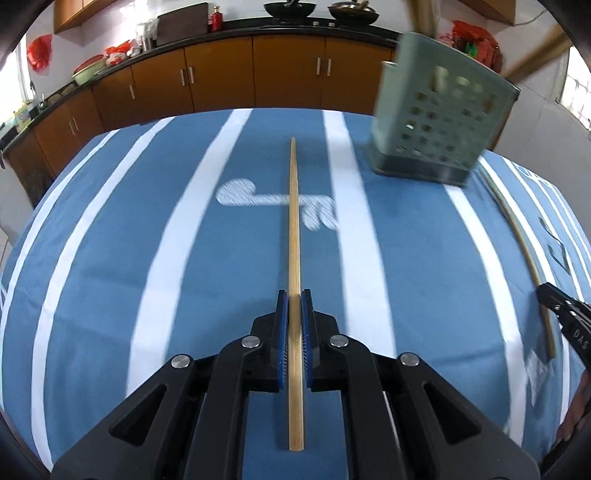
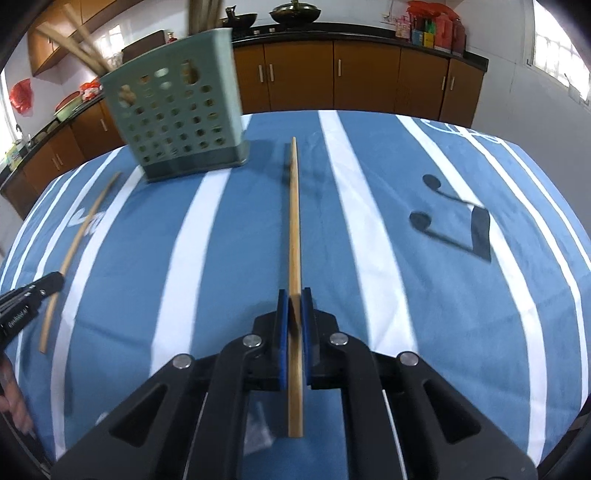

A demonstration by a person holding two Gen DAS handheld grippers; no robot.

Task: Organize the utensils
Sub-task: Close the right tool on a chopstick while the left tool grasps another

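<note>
Left chopstick [image 1: 294, 236]: bamboo, clamped between the blue pads [image 1: 283, 332] of the left gripper [image 1: 294, 295], running from the bottom centre of the left wrist view up to mid-frame, thin tip toward the cabinets. Same stick seen at the left edge of the right wrist view, curved by the lens.

Right chopstick [image 2: 294, 236]: clamped the same way in the right gripper [image 2: 294, 293], running up the centre of the right wrist view, a faint shadow beside its tip on the cloth. Seen again along the right edge of the left wrist view [image 1: 532, 258].

Utensil holder [image 1: 439, 118]: pale green, perforated, dark base, standing on the table in the upper right of the left wrist view and the upper left of the right wrist view [image 2: 177, 114]; more chopsticks [image 2: 79, 40] sticking out of its top, blurred.

Table under a blue cloth [image 2: 369, 295] with white stripes and a black music note [image 2: 458, 218]. Brown kitchen cabinets [image 1: 221, 81] and a dark counter with woks [image 1: 291, 9] across the top of both views.
</note>
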